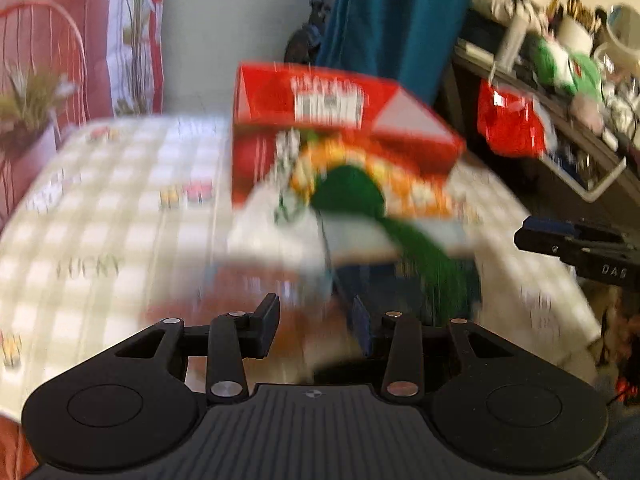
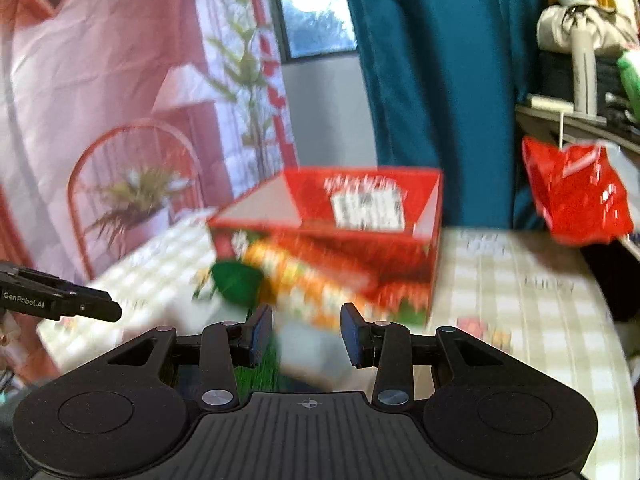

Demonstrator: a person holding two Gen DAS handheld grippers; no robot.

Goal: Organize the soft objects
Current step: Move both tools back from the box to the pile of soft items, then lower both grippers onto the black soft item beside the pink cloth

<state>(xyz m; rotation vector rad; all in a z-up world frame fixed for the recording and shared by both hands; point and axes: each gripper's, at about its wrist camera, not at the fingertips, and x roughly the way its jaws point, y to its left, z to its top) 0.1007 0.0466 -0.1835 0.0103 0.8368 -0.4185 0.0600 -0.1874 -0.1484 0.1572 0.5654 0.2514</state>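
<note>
Both views are motion-blurred. A red open cardboard box [image 1: 340,120] stands on the checked tablecloth [image 1: 100,208]; it also shows in the right wrist view [image 2: 360,216]. In front of it lies a pile of soft cloths: orange-patterned [image 1: 400,184], green [image 1: 352,188] and white [image 1: 280,236]. My left gripper [image 1: 316,324] is open just short of the pile. My right gripper [image 2: 306,336] is open, its jaws either side of a pale cloth [image 2: 308,352], with the green cloth [image 2: 236,280] and the orange cloth [image 2: 304,280] just beyond.
A cluttered shelf [image 1: 560,80] with a hanging red bag [image 1: 512,120] is at the right; the bag also shows in the right wrist view [image 2: 576,200]. A teal curtain [image 2: 440,80] hangs behind. A plant backdrop [image 2: 120,100] is at the left.
</note>
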